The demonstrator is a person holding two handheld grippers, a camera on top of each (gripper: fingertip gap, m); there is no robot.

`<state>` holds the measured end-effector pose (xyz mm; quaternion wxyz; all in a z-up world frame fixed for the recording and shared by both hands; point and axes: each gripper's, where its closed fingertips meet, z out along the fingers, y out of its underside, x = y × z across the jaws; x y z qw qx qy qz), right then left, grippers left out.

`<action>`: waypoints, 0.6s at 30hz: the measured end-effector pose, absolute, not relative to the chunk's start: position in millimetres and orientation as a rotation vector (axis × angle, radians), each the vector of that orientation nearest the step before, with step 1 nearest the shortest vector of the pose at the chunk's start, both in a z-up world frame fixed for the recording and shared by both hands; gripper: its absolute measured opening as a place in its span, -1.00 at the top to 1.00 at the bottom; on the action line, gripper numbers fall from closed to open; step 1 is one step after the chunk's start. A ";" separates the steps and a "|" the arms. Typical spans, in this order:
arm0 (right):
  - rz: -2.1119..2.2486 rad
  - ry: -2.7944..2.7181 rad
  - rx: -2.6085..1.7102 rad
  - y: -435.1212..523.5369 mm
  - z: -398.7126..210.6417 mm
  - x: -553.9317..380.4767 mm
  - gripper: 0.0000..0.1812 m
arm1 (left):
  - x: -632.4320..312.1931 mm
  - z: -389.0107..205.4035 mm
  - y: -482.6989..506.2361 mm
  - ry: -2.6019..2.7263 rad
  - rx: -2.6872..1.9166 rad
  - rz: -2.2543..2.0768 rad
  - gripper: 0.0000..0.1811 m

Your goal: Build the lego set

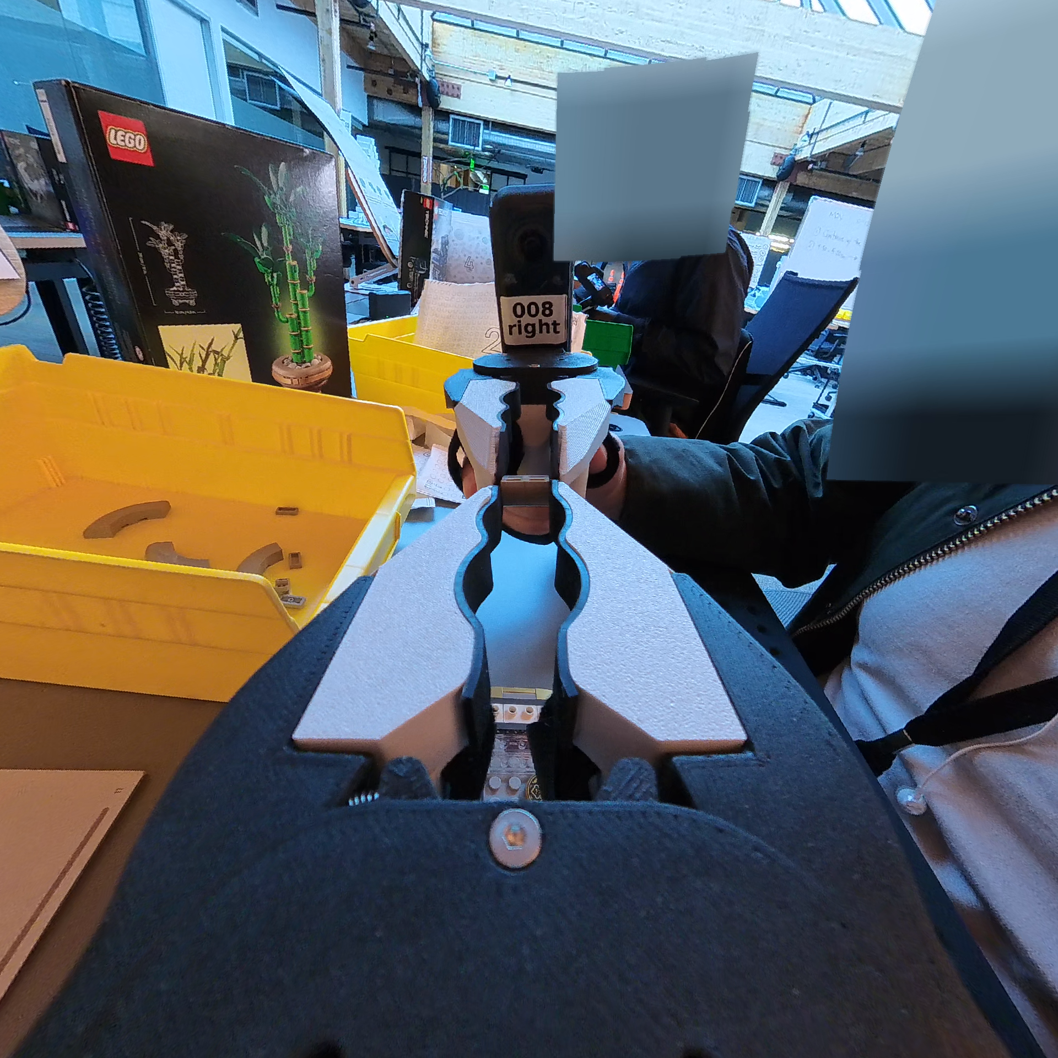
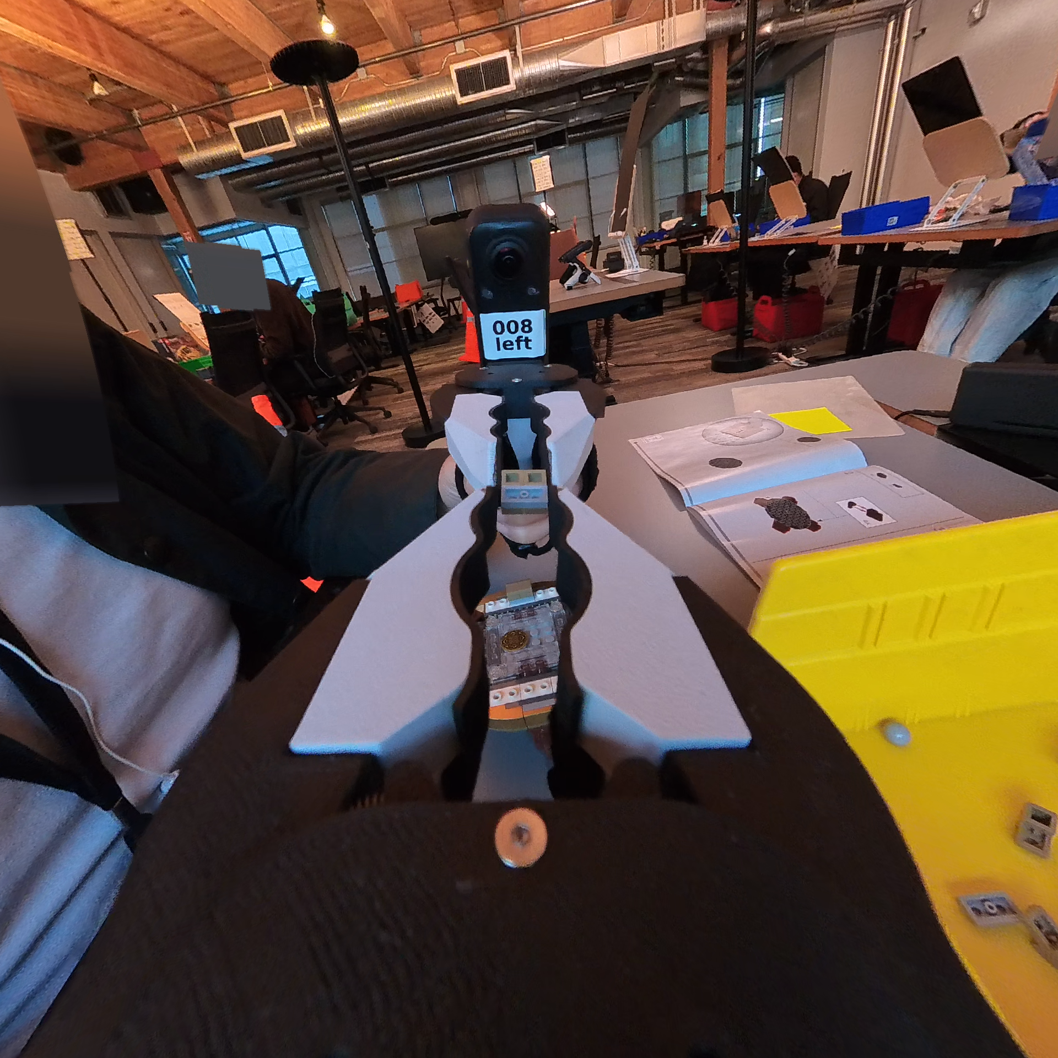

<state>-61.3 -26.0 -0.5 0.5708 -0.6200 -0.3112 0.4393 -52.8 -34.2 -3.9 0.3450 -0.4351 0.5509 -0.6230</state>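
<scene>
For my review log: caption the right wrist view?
Both grippers pinch one small brick above the partial build.

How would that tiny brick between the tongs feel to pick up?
The tiny tan plastic brick looks hard, so probably stiff, and light given its size. Pinched only at the tips of left tongs and right tongs, its smooth sides could slip.

The left claw (image 1: 524, 492) and the right claw (image 2: 524, 495) point straight at each other, tips nearly meeting. Both are narrowed, fingertips pinching from opposite sides. Behind each claw a hand (image 2: 515, 524) wraps the grip, dark sleeves (image 1: 715, 492) reaching in; which tips truly bear the load is hard to tell.
</scene>
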 end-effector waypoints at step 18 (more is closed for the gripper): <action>1.336 -0.574 -1.461 -29.9 14.5 -66.2 0.87 | -58.6 10.0 -38.9 1.411 -1.040 -1.569 0.85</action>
